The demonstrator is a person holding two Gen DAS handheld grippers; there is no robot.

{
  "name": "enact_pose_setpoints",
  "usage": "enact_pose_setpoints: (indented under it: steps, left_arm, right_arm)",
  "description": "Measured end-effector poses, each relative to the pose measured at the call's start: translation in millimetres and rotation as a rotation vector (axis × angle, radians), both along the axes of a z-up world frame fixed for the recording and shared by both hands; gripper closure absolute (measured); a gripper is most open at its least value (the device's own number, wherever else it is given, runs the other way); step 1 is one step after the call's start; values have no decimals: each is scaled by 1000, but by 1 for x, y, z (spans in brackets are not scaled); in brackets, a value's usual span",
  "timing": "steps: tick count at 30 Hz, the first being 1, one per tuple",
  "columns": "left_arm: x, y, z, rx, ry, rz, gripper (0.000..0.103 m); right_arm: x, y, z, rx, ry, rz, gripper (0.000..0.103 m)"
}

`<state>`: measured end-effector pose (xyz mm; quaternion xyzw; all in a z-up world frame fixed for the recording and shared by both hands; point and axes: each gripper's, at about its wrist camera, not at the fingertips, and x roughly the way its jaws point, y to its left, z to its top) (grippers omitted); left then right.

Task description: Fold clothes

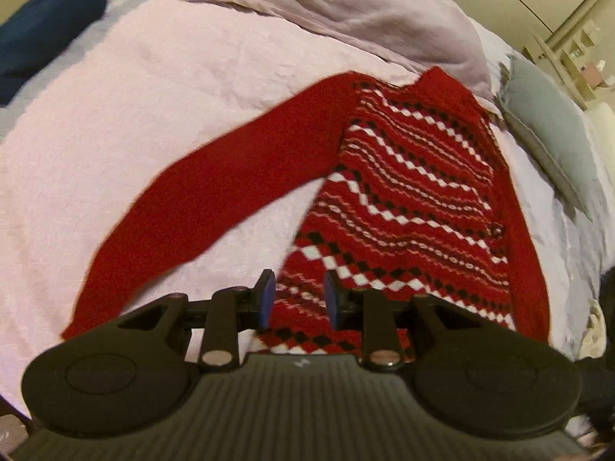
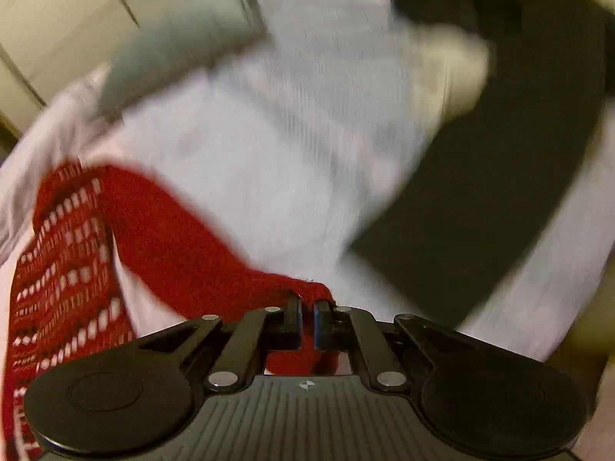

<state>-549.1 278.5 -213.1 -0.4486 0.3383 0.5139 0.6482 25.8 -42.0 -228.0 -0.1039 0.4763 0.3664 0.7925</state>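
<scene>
A red sweater [image 1: 415,192] with white and black diamond bands lies flat on the pale pink bedspread [image 1: 134,134]. Its plain red left sleeve [image 1: 200,207] stretches out toward the lower left. My left gripper [image 1: 299,299] is open, its blue pads hovering over the sweater's hem edge with nothing between them. In the blurred right wrist view, my right gripper [image 2: 306,319] is shut on the end of the other red sleeve [image 2: 184,246], which runs up and left to the patterned body [image 2: 65,269].
A lilac blanket [image 1: 346,11] is bunched at the head of the bed. A grey pillow [image 1: 553,134] lies to the right, and a dark blue garment [image 1: 42,27] at the far left. A black garment [image 2: 499,153] lies on the bed right of my right gripper.
</scene>
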Motion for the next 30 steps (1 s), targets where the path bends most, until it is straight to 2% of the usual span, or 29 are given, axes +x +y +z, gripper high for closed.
enact_pose_setpoints:
  steps: [2,3,4,5,6,7,10,11,12,14,18,21,23,26,30]
  left_arm:
    - [-10,-4,-1,0,4,32,81]
    - [-16,-7,-3,-4,3,56,80]
    - [-22,-10,-5,-7,3,80,80]
    - [-28,-13,-7,-10,2,104,79]
    - [-34,-16,-8,-13,1,128,78]
    - [-40,-19,-10,-16,1,152,72]
    - [-62,-28,-18,-31,-17,241,63]
    - [-73,-32,-23,-41,-37,284,62]
    - [-84,-36,-27,-51,-58,327,59]
    - [-108,-43,-39,-70,-112,428,56]
    - [-153,-49,-66,-92,-211,602,55]
    - [-182,-56,-84,-118,-310,740,55]
    - [-198,-63,-95,-160,-408,824,55]
    - [-213,-77,-99,-191,-514,877,54]
    - [-228,-91,-104,-241,-548,902,41]
  right_arm:
    - [27,-1,27,-6,-132,2,99]
    - [41,3,30,-35,-159,-3,99]
    - [55,8,25,-84,-142,-18,97]
    - [68,13,21,-134,-125,-34,87]
    - [77,17,17,-165,-107,-57,82]
    - [78,19,16,-161,-88,-95,71]
    - [75,24,12,-146,-25,-190,64]
    - [65,26,9,-134,9,-176,58]
    - [54,28,7,-122,43,-161,56]
    - [32,33,1,-107,105,-127,55]
    - [-26,42,-12,-169,178,-12,55]
    - [-70,42,-15,-197,205,46,55]
    - [-90,44,-16,-205,208,71,55]
    - [-118,42,-13,-213,212,106,55]
    - [-145,46,-14,-242,200,125,55]
